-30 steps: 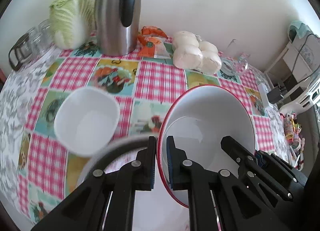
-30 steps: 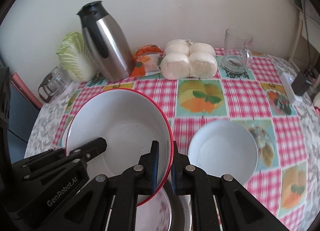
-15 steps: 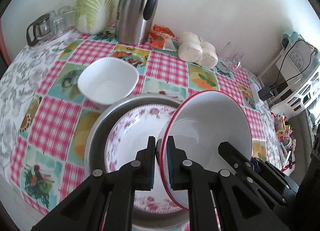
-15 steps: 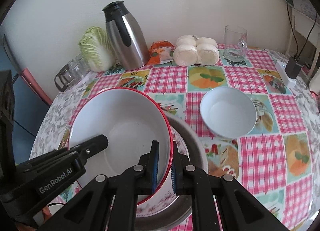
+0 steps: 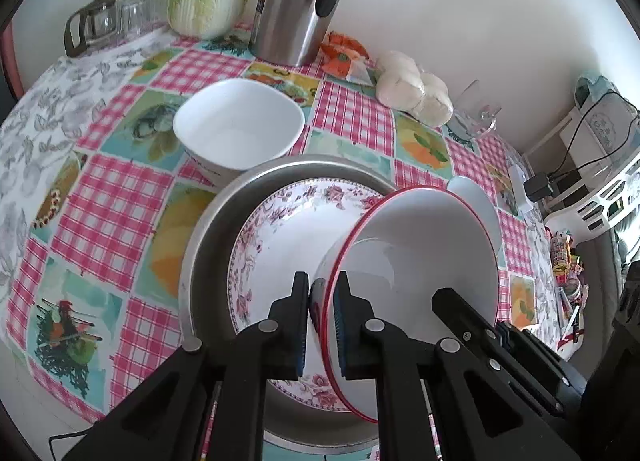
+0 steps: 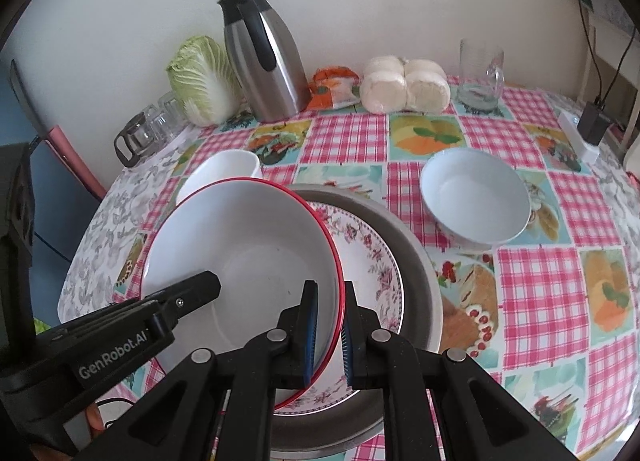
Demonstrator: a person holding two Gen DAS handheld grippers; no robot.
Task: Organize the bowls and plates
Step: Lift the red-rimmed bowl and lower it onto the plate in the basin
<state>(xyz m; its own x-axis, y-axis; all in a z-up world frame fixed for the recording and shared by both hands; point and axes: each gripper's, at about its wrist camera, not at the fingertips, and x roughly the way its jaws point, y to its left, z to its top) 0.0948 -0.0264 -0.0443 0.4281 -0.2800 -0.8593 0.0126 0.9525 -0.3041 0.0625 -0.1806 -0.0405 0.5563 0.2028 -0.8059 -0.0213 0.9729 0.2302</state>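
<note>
A white bowl with a red rim (image 5: 420,249) hangs tilted over a floral plate (image 5: 288,229) that lies in a grey metal pan (image 5: 208,229). My left gripper (image 5: 322,325) is shut on the bowl's left rim. On the opposite rim my right gripper (image 6: 329,329) is shut too, with the same bowl (image 6: 248,245) to its left. Beyond the pan on the left stands a white square bowl (image 5: 240,125). A pale round bowl (image 6: 476,193) sits on the cloth to the right of the pan (image 6: 420,269).
Along the wall stand a steel thermos (image 6: 268,61), a cabbage (image 6: 204,81), wrapped white buns (image 6: 404,85), an orange packet (image 6: 332,89), a glass mug (image 6: 480,73) and glass jars (image 6: 148,133). A charger and cable (image 6: 596,125) lie at the table's right edge.
Both grippers drew back toward the near table edge with the red-rimmed bowl. The pan and floral plate, barely seen before, now lie under the bowl.
</note>
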